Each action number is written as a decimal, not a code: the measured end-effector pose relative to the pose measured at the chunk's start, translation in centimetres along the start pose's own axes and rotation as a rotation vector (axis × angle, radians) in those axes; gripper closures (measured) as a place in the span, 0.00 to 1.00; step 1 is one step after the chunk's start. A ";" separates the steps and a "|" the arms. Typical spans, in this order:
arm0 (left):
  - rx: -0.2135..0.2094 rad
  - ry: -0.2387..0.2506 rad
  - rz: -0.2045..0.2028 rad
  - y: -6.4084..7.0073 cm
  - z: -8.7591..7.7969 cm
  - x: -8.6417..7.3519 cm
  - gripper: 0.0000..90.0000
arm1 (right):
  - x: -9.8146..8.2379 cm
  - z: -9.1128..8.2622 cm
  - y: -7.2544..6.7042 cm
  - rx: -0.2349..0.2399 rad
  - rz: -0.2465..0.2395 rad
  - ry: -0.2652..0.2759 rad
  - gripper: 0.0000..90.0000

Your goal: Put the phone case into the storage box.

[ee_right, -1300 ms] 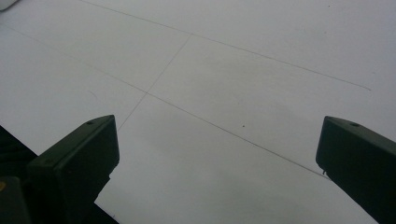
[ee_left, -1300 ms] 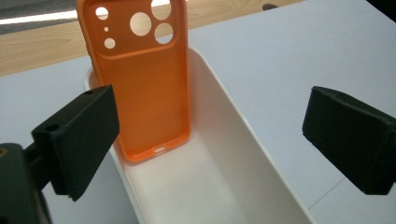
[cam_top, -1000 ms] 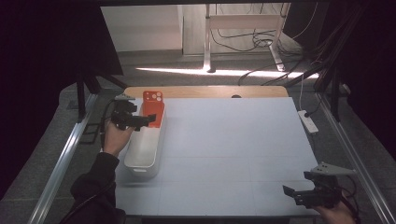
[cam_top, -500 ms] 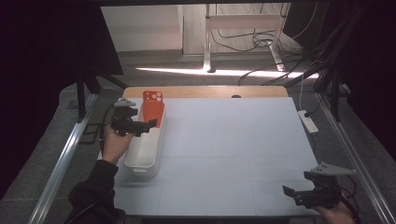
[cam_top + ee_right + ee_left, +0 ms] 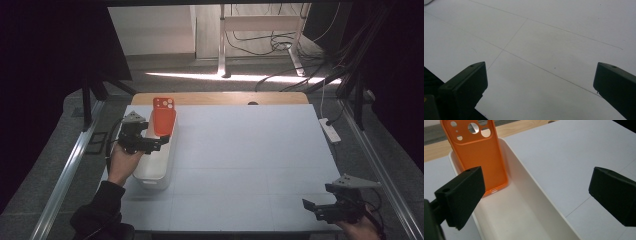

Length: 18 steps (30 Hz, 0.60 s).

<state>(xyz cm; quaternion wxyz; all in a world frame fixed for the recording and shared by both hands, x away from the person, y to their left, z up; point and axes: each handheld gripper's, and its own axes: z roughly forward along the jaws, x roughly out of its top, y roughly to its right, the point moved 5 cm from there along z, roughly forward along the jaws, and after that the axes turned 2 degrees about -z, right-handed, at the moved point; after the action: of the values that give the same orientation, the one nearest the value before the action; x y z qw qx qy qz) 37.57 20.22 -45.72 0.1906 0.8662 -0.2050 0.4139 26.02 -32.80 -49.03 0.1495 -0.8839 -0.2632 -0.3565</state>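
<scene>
Orange silicone phone case leans upright at far end of long white plastic tub. Left gripper over tub, jaws wide, empty; bumping tub could topple case. Right gripper far from tub, jaws wide.

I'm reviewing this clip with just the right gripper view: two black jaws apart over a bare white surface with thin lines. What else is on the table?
Observer: A long white bin sits at the table's left side, with an orange phone case leaning on its far end.
Operator: Is the case gripped?
Observer: No. The left gripper hangs over the bin with jaws wide apart, the case beyond them.
Operator: Anything else in the bin?
Observer: No, the left gripper view shows a bare bin floor.
</scene>
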 end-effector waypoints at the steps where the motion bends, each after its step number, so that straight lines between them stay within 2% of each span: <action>1: -0.001 0.002 0.000 0.1 -0.1 -0.1 0.01 | 0.0 0.0 0.0 0.000 -0.001 0.000 0.00; 18: -0.012 0.031 0.015 2.2 -2.1 -2.0 0.01 | 0.0 0.0 0.0 0.003 -0.004 0.003 0.00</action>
<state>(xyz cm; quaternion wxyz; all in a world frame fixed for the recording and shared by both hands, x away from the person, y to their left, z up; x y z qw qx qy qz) 33.97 19.84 -45.77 0.1957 0.8570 -0.2111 0.4274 26.03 -32.77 -49.03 0.1504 -0.8826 -0.2655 -0.3576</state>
